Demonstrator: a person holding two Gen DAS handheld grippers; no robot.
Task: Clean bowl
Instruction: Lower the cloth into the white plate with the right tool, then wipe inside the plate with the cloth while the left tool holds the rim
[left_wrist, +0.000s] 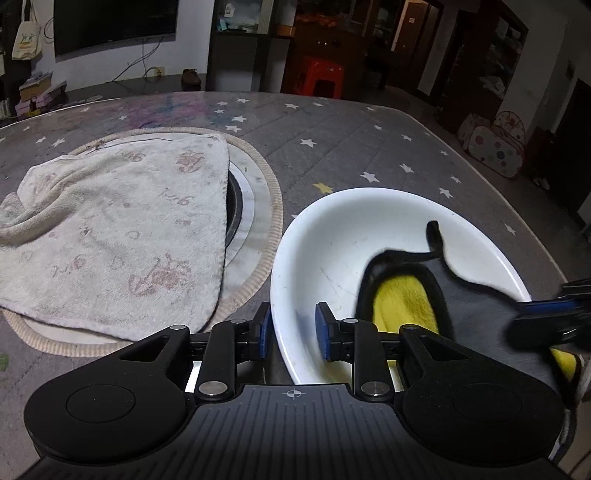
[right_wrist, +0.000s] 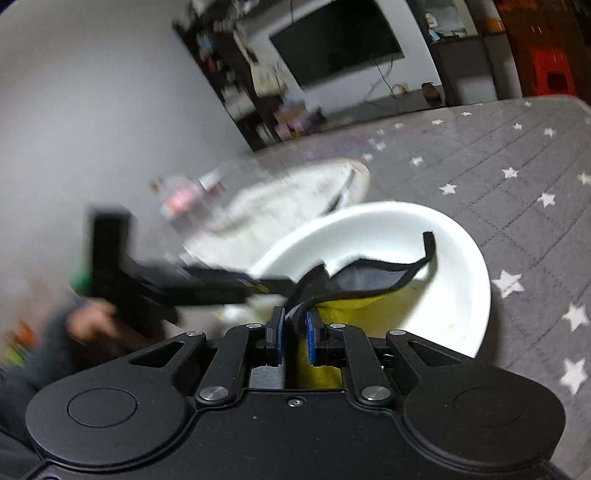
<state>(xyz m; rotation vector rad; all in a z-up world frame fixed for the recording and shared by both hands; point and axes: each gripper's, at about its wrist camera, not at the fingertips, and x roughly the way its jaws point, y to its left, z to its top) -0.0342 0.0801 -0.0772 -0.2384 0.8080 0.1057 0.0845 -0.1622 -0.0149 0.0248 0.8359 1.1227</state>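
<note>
Wiping the white bowl

The bowl sits just ahead of me, its near rim pinched by my left gripper; my right gripper clenches the yellow-grey cloth inside it, beige towel left.

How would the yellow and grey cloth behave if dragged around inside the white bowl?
Likely floppy: the cloth folds and droops from the right gripper, its black loop trailing free. Probably light. It should slide easily over the bowl, whose glazed surface looks smooth.
</note>
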